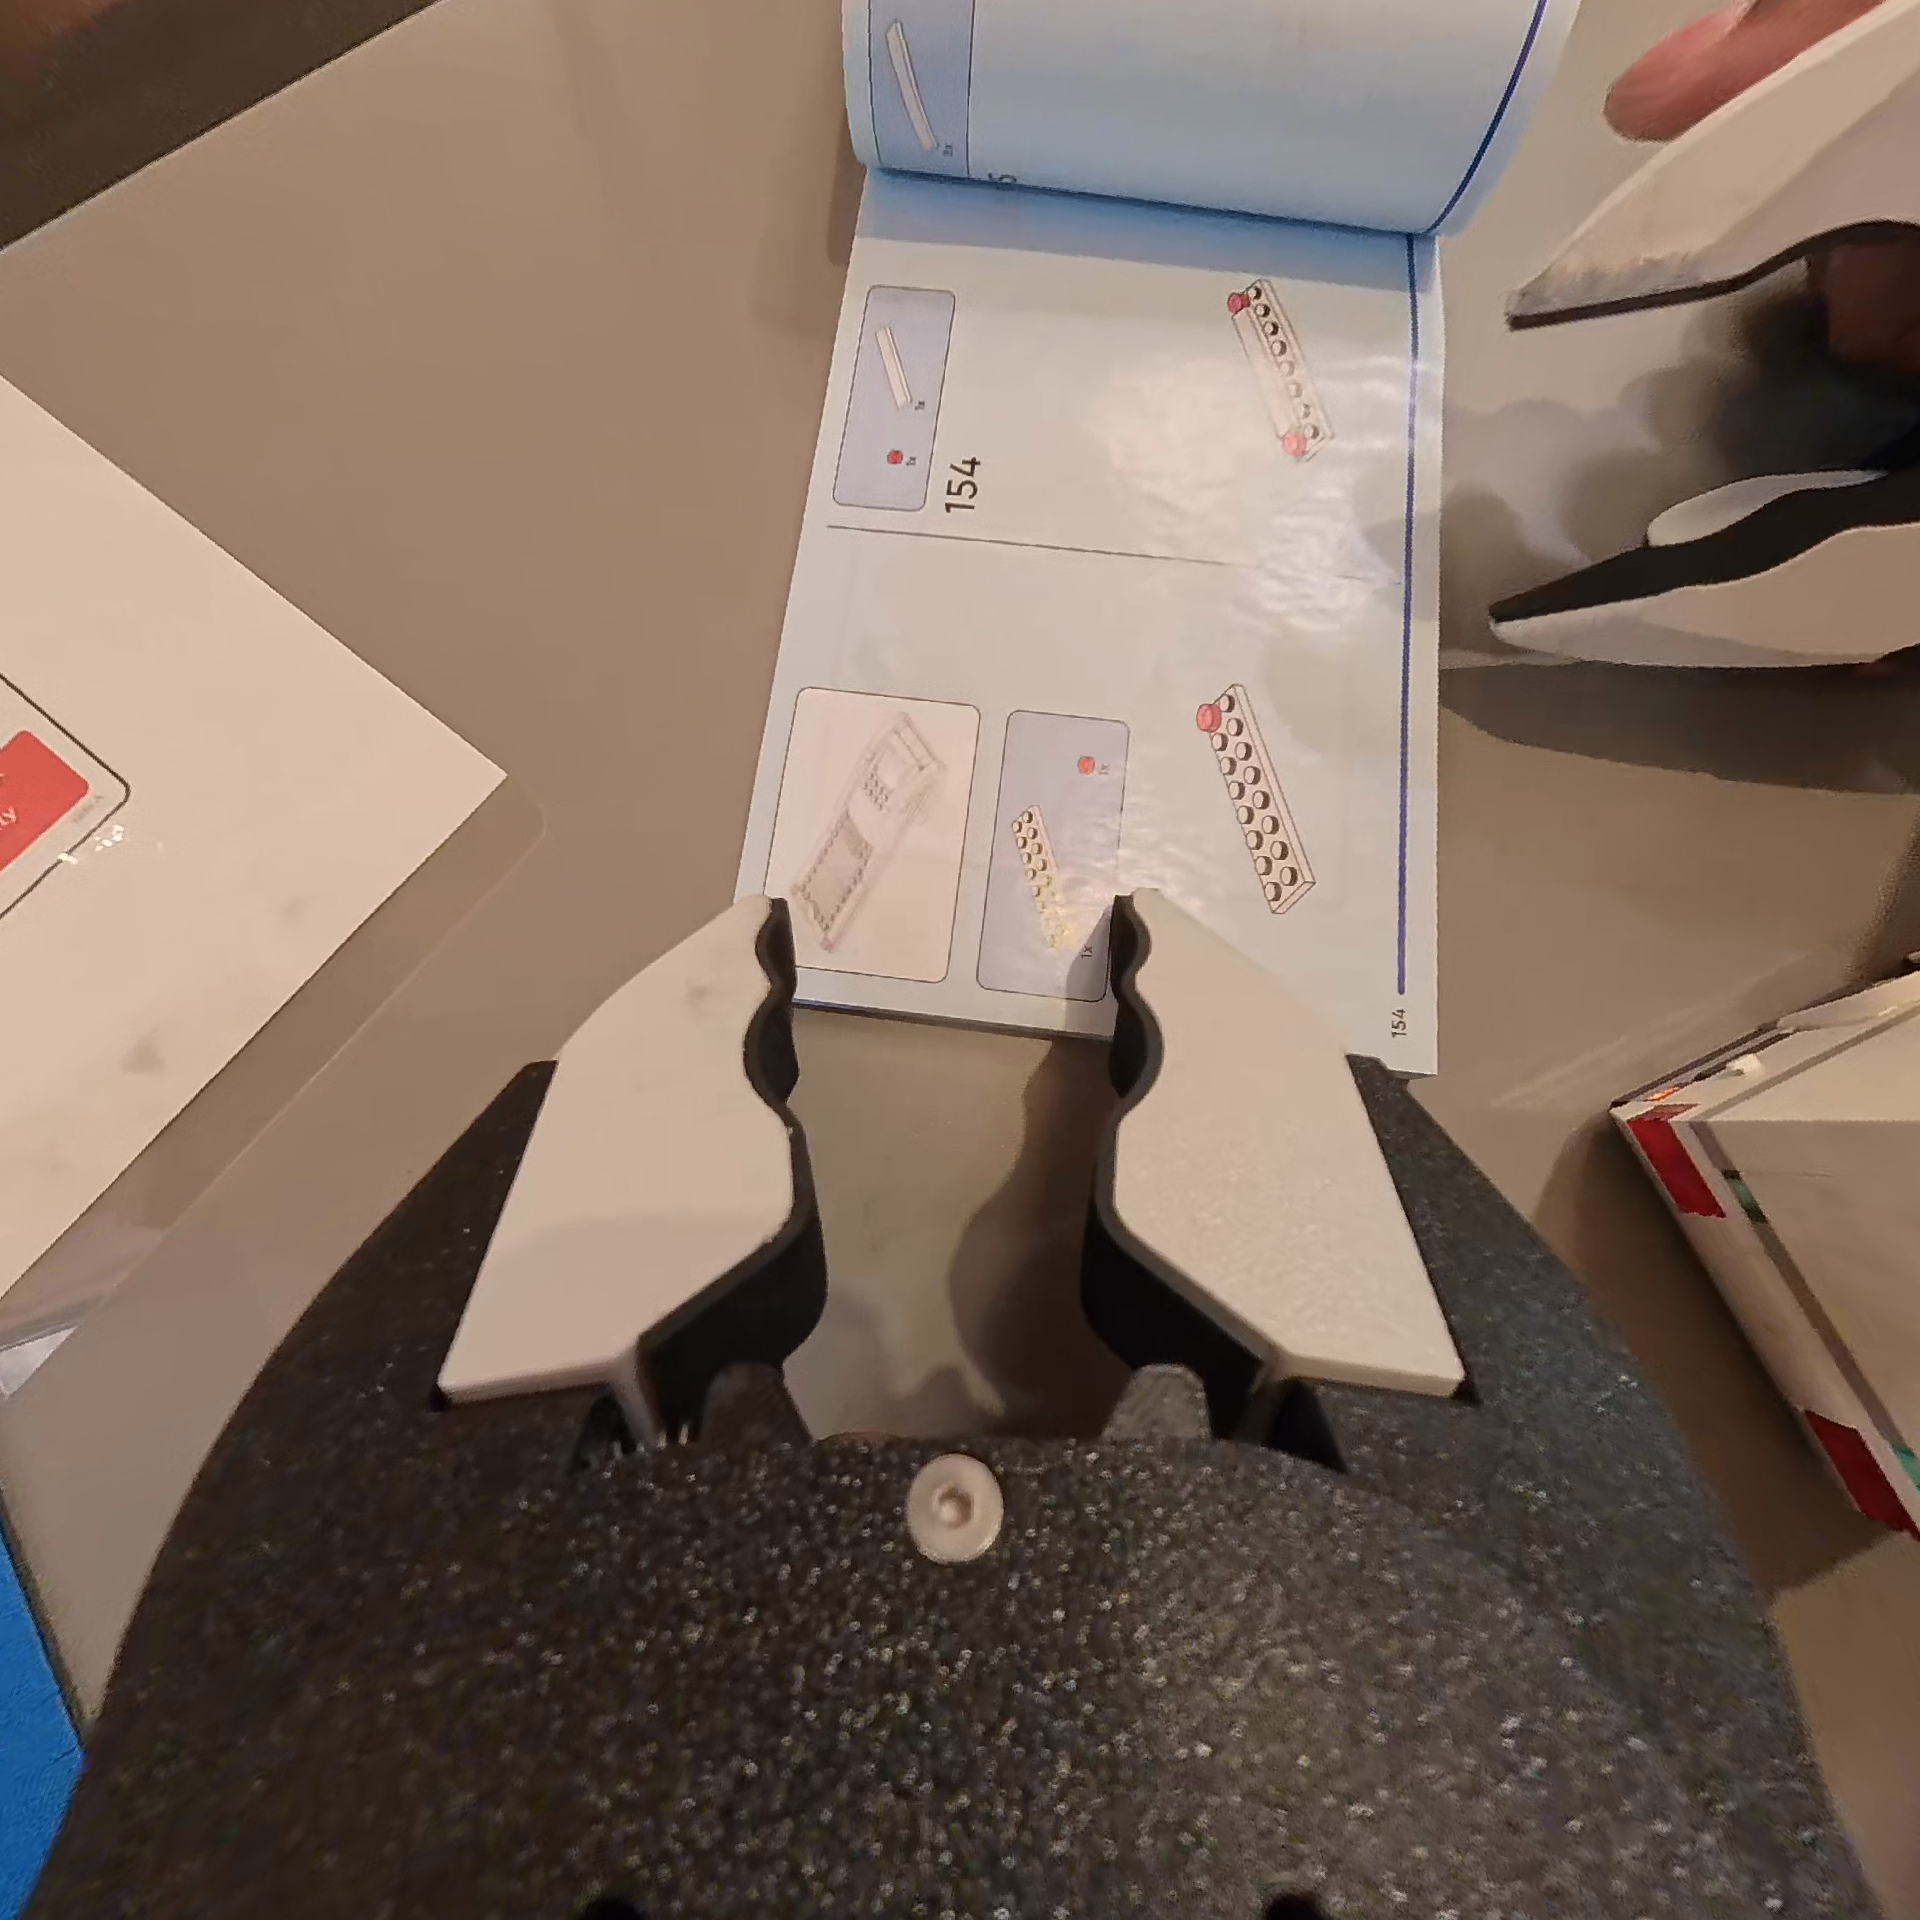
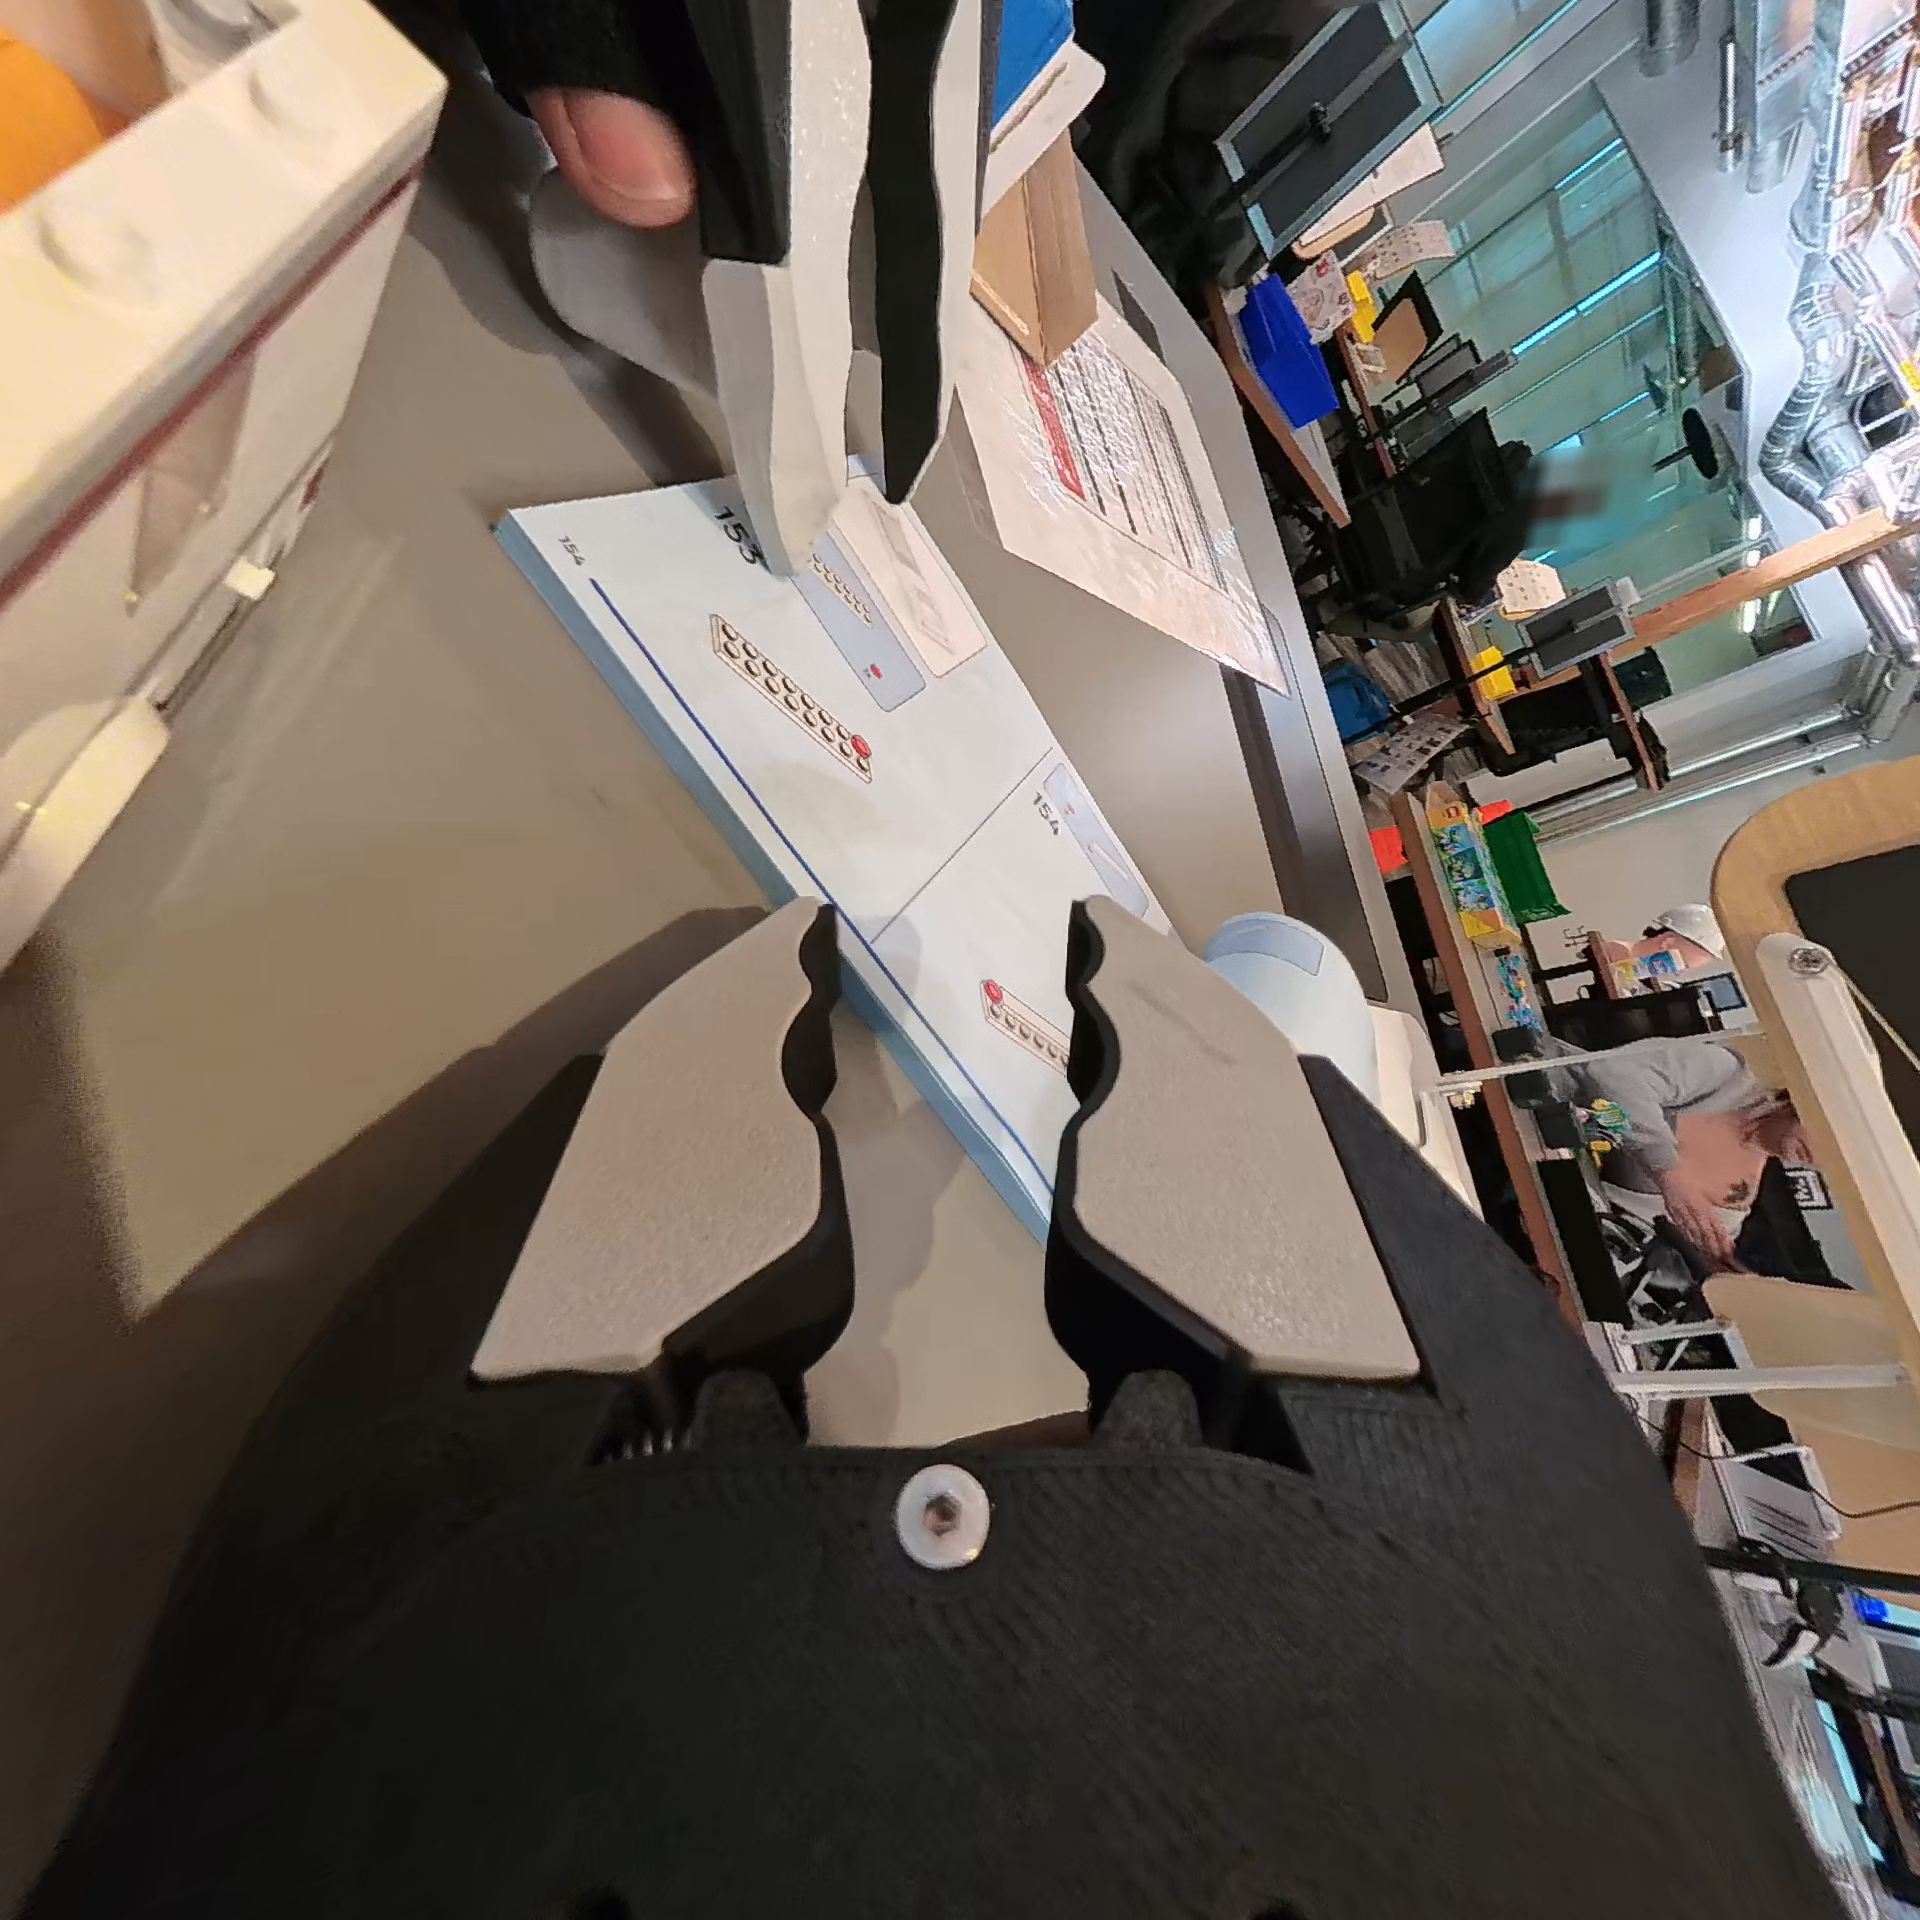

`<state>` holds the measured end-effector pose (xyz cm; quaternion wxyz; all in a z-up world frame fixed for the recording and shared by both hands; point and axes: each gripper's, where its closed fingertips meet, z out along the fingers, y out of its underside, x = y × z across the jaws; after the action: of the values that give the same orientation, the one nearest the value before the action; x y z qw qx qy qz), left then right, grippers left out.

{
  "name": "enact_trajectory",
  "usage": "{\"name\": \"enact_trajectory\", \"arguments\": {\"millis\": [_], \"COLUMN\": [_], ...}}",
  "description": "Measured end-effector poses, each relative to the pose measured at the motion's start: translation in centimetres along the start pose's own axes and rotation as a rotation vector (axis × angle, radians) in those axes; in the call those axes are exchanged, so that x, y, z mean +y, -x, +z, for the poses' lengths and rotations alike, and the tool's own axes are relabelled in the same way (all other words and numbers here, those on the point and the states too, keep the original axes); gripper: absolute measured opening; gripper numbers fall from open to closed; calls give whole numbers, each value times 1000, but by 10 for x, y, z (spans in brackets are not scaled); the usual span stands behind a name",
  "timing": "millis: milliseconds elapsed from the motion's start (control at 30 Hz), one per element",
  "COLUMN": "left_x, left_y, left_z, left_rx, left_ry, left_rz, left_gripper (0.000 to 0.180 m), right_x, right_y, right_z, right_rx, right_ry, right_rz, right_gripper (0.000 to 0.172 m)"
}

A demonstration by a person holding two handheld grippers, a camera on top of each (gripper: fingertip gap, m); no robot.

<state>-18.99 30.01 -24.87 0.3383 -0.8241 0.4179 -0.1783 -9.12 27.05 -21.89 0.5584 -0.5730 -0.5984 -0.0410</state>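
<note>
Pale-blue open booklet (image 1: 1122,623) flat on grey tabletop (image 1: 582,416), left gripper (image 1: 951,914) over its near edge, right gripper (image 2: 951,925) at its side edge, both jaws apart, bare; laminated sheet (image 1: 208,852), white box (image 1: 1818,1247) alongside.

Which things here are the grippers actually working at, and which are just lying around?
At the grippers:
- open instruction booklet, flat on the table
- left gripper, open, empty, over the booklet's near edge
- right gripper, open, empty, over its side edge
- curled-over pages

Lying about:
- white sheet with red label
- white box with red trim
- laminated sheet
</note>
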Motion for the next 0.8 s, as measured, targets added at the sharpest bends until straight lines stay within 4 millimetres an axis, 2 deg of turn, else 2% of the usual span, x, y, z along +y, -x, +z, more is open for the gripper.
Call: {"name": "enact_trajectory", "arguments": {"millis": [333,800], "left_x": [-3,0], "left_y": [12,9], "left_z": [-4,-2], "left_rx": [-14,-23], "left_ry": [-36,-8], "left_rz": [-97,-52], "left_gripper": [59,63], "right_x": [-10,-20], "right_y": [10,13], "right_z": [9,16], "right_rx": [-151,-158], "right_ry": [-9,-34], "right_rz": [73,86], "right_gripper": [50,49]}}
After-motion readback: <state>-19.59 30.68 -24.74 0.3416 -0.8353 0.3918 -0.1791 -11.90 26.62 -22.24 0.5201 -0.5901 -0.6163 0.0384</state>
